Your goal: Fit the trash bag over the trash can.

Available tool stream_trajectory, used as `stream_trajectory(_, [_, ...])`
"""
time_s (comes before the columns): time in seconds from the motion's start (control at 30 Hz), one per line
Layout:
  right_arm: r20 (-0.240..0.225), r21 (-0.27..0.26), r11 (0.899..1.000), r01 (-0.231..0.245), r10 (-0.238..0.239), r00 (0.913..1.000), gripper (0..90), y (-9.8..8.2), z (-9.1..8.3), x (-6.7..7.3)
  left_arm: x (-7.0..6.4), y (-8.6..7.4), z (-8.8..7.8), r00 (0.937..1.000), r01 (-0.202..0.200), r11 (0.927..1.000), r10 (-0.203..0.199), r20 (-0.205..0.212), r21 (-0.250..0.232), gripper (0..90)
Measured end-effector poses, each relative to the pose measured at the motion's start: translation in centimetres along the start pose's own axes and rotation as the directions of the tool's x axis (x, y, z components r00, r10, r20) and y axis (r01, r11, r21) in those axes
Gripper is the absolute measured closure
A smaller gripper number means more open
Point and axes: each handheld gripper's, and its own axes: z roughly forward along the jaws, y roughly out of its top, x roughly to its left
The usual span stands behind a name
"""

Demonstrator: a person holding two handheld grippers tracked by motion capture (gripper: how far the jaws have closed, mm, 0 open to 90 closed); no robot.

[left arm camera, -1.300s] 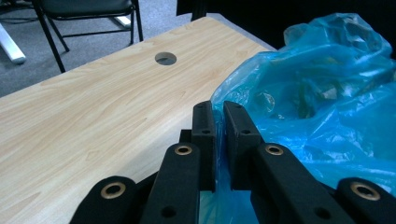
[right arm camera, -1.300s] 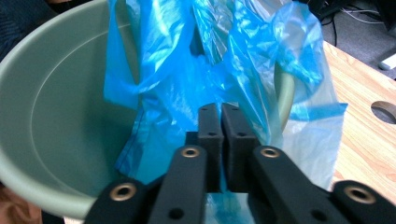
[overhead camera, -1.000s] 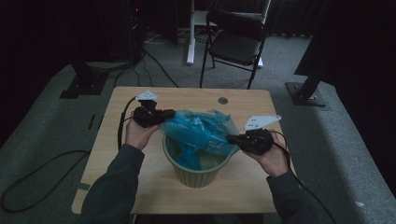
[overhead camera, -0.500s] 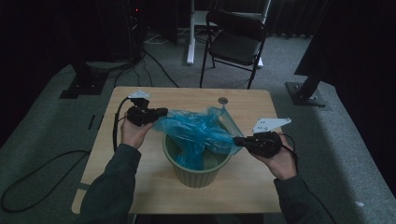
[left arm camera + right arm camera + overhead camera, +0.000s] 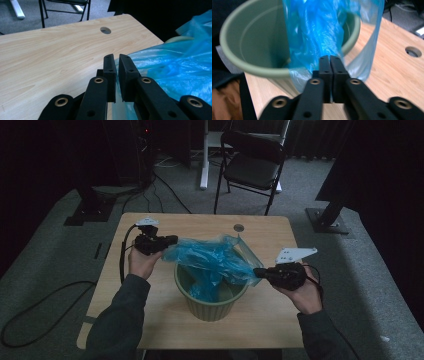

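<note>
A green bin (image 5: 210,305) (image 5: 254,42) stands on the wooden table (image 5: 150,320). A blue plastic bag (image 5: 212,260) (image 5: 317,32) (image 5: 175,67) is stretched over its mouth, and part of it hangs down inside. My left gripper (image 5: 170,241) (image 5: 116,72) is shut on the bag's left edge, to the left of the bin. At the bin's right side, my right gripper (image 5: 258,272) (image 5: 329,67) pinches the bag's right edge, jaws shut on the film.
A black folding chair (image 5: 252,165) stands on the carpet beyond the table. A round cable hole (image 5: 239,227) (image 5: 105,30) (image 5: 413,51) is near the table's far edge. Cables (image 5: 40,310) lie on the floor to the left. A dark stand base (image 5: 327,220) sits at the right.
Both grippers have moved apart, left going left and right going right and nearer, spreading the blue bag wider over the bin.
</note>
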Motion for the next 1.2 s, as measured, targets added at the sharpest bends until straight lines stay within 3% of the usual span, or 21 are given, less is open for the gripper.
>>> stream_trajectory(0.2, [-0.003,-0.072,0.997,-0.001,0.001,1.0000,72.7,1.4,0.0,0.1,-0.3,0.1,0.2,0.9999,-0.014,0.9999,0.014,0.009,0.000,84.5])
stream_trajectory(0.37, [0.011,-0.116,0.993,-0.004,0.005,0.9999,71.2,2.1,-0.1,0.0,-0.4,0.0,0.2,0.9996,-0.024,0.9997,0.024,0.015,-0.006,84.5])
stream_trajectory(0.5, [0.050,-0.118,0.993,-0.008,0.014,0.9986,70.3,2.5,0.4,-0.3,-0.6,0.1,0.3,0.9993,-0.029,0.9995,0.029,0.022,-0.007,84.5])
stream_trajectory(0.53, [0.058,-0.106,0.994,-0.021,0.027,0.9979,66.8,2.7,1.3,-0.8,-0.7,0.1,0.4,0.9989,-0.036,0.9993,0.036,0.029,-0.008,84.5])
stream_trajectory(0.63, [0.057,-0.086,0.996,-0.028,0.033,0.9978,65.3,2.9,2.1,-1.1,-0.9,0.1,0.6,0.9986,-0.042,0.9991,0.042,0.033,-0.008,84.5])
stream_trajectory(0.67, [0.066,-0.065,0.997,-0.030,0.035,0.9972,74.0,3.0,3.0,-1.4,-1.0,0.1,0.8,0.9983,-0.046,0.9989,0.046,0.036,-0.006,84.6])
stream_trajectory(0.73, [0.071,-0.057,0.998,-0.032,0.036,0.9968,78.2,3.0,3.3,-1.5,-1.1,0.1,1.0,0.9982,-0.049,0.9988,0.049,0.035,-0.002,84.7])
stream_trajectory(0.77, [0.095,-0.040,0.998,-0.046,0.050,0.9942,86.5,3.1,3.8,-2.0,-1.1,0.1,1.2,0.9980,-0.051,0.9987,0.051,0.037,0.000,84.8])
stream_trajectory(0.8, [0.104,-0.035,0.998,-0.055,0.058,0.9929,88.6,3.1,4.1,-2.3,-1.1,0.1,1.2,0.9980,-0.051,0.9987,0.051,0.037,0.000,84.8])
stream_trajectory(0.9, [0.118,-0.032,0.997,-0.077,0.080,0.9898,90.0,3.0,4.4,-2.9,-0.9,0.0,1.8,0.9983,-0.046,0.9989,0.045,0.036,0.006,85.0])
stream_trajectory(1.07, [0.158,-0.007,0.986,-0.166,0.165,0.9736,90.0,2.0,5.5,-4.6,-0.7,-0.2,2.6,0.9990,-0.033,0.9991,0.032,0.031,0.026,85.7])
stream_trajectory(1.2, [0.157,0.019,0.982,-0.188,0.183,0.9705,90.0,1.1,5.9,-4.8,-0.4,-0.8,3.4,0.9996,-0.019,0.9986,0.018,0.023,0.050,85.9])
